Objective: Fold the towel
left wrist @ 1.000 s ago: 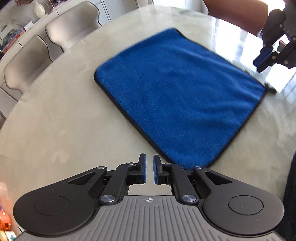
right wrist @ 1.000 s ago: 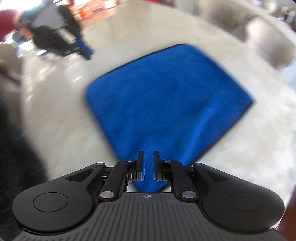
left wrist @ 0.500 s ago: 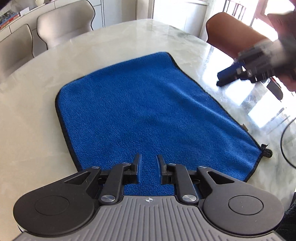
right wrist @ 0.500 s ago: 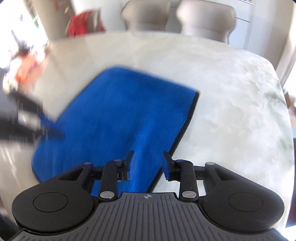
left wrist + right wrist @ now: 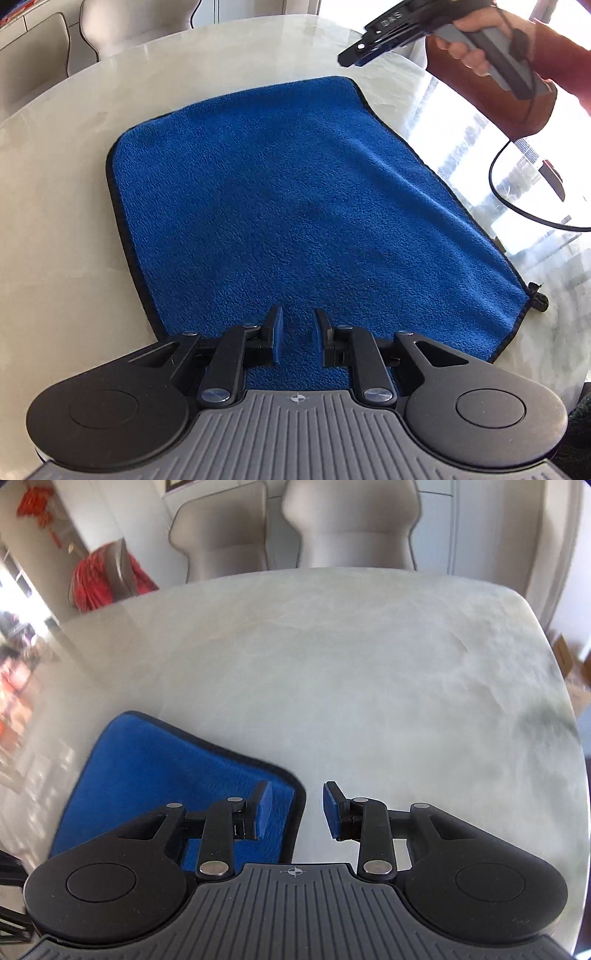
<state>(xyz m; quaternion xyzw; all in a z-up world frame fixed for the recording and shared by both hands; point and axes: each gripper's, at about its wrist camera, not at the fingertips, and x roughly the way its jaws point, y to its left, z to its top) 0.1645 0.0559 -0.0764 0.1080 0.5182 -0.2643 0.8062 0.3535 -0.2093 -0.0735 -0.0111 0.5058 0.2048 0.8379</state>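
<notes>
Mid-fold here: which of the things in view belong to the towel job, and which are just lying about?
Belongs to the job:
- blue towel, flat on the marble table
- left gripper, jaws apart over the towel's near edge
- right gripper, jaws apart at a towel corner

Just lying about:
- grey chairs
- brown chair
- black cable
- red cloth
</notes>
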